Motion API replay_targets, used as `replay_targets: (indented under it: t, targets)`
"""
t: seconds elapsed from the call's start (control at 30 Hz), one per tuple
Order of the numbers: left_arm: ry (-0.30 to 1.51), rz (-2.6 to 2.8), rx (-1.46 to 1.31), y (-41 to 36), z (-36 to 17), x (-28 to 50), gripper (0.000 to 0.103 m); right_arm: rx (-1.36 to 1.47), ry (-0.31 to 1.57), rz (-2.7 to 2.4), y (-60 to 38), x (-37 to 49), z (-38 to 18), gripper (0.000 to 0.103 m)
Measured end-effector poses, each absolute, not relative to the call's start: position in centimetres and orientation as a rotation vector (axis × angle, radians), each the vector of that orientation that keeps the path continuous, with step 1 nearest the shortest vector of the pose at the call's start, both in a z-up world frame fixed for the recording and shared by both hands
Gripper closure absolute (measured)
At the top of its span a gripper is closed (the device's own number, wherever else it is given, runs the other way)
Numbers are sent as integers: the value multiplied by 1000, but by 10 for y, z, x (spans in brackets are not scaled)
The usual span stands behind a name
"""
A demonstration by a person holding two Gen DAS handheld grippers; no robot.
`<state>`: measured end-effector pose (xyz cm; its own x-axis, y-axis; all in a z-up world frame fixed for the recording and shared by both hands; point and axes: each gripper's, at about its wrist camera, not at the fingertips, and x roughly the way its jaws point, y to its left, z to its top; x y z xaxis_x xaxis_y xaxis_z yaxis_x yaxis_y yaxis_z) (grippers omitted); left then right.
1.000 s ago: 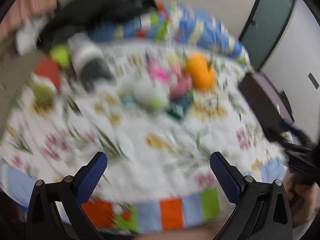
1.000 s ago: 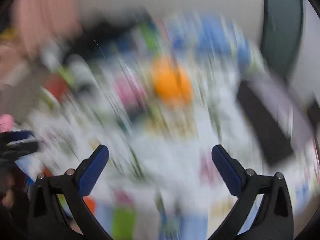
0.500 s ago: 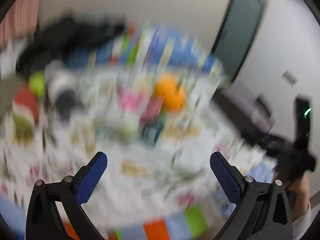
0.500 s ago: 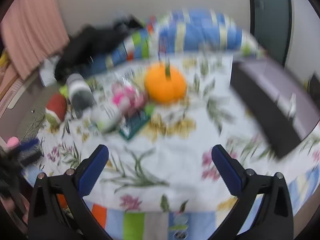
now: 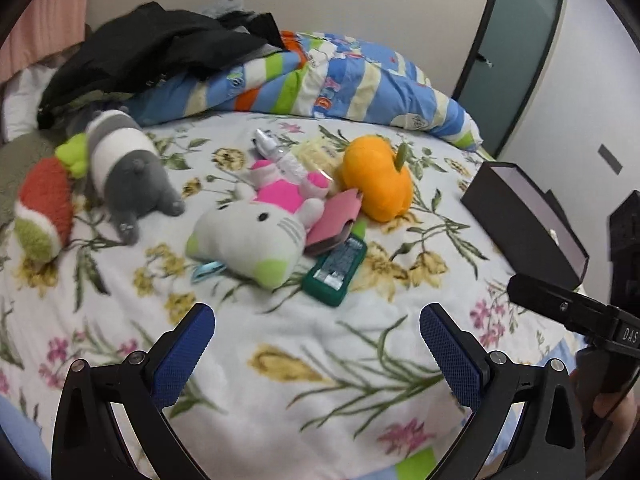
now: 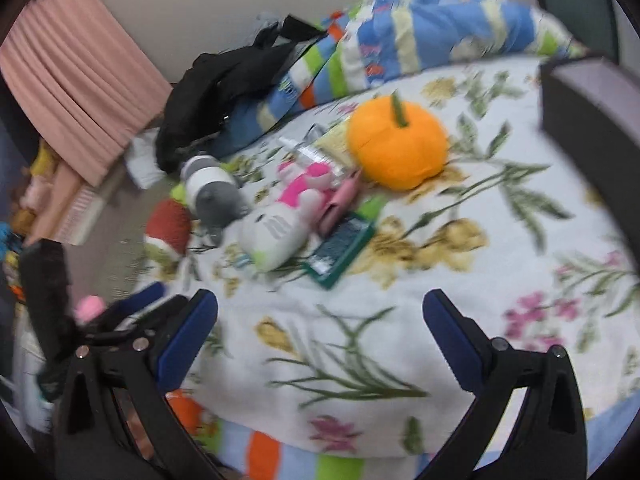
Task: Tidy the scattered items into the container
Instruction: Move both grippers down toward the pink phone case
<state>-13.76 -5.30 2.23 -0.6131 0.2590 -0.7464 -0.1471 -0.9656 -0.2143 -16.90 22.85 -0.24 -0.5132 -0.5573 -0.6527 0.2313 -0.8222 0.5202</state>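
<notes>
Both tongs, steadied, gape over bare bedspread (image 5: 320,332).

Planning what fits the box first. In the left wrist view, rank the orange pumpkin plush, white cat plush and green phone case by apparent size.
1. white cat plush, though it lies nearer the camera
2. orange pumpkin plush
3. green phone case

A home bedroom: floral bedspread (image 5: 320,360), rolled quilt (image 5: 340,80), curtain (image 6: 76,80).
</notes>
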Motion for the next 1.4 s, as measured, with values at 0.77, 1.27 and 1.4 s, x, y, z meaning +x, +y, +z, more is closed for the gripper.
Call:
replay_targets:
  t: [0.77, 1.27, 1.4]
  targets:
    - [-161, 2442, -1301, -7, -34, -250, 1, 1341, -889, -2061, 221, -325, -76, 5]
    - [16, 2413, -1200, 24, -45, -278, 1, 1397, -902, -1883, 208, -367, -106, 22]
    - [67, 2414, -1193, 32, -49, -283, 23, 1405, -919, -1862, 207, -370, -117, 30]
